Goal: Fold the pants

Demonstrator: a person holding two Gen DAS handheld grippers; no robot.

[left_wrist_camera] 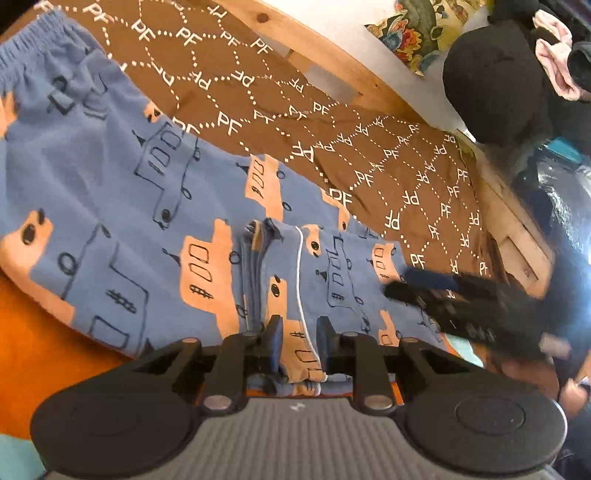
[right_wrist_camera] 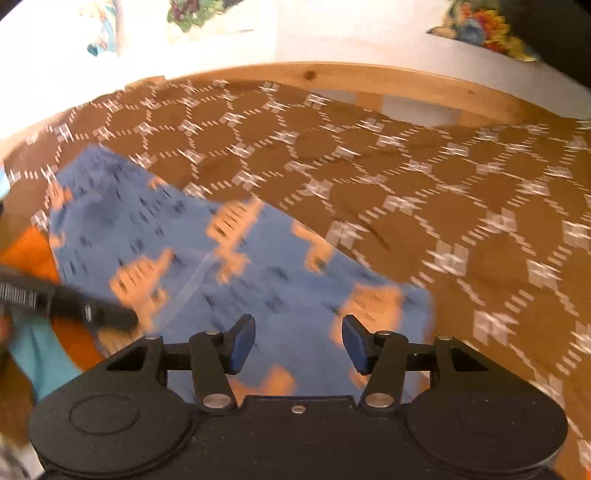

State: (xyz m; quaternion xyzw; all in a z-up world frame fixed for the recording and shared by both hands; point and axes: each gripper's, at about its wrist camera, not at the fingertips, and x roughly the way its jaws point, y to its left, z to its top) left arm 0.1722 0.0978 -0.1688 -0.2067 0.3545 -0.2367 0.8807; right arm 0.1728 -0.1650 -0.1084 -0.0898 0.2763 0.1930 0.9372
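Note:
Blue pants (left_wrist_camera: 122, 206) with orange and outlined truck prints lie on a brown patterned cloth (left_wrist_camera: 406, 166), waistband at the far left. The leg ends are folded back over the pants. My left gripper (left_wrist_camera: 298, 345) is shut on the folded leg ends near their hem, low over the cloth. The right gripper shows blurred at the right of the left wrist view (left_wrist_camera: 443, 302). In the right wrist view my right gripper (right_wrist_camera: 298, 343) is open and empty just above the pants (right_wrist_camera: 221, 266); the image is motion-blurred. The left gripper's finger (right_wrist_camera: 66, 302) enters at the left.
A wooden bed frame (left_wrist_camera: 332, 48) runs along the far edge of the brown cloth (right_wrist_camera: 443, 206). An orange sheet (left_wrist_camera: 48, 347) lies under the near side. A black plush toy (left_wrist_camera: 495, 81) and flowered pillow (left_wrist_camera: 417, 29) sit at the far right.

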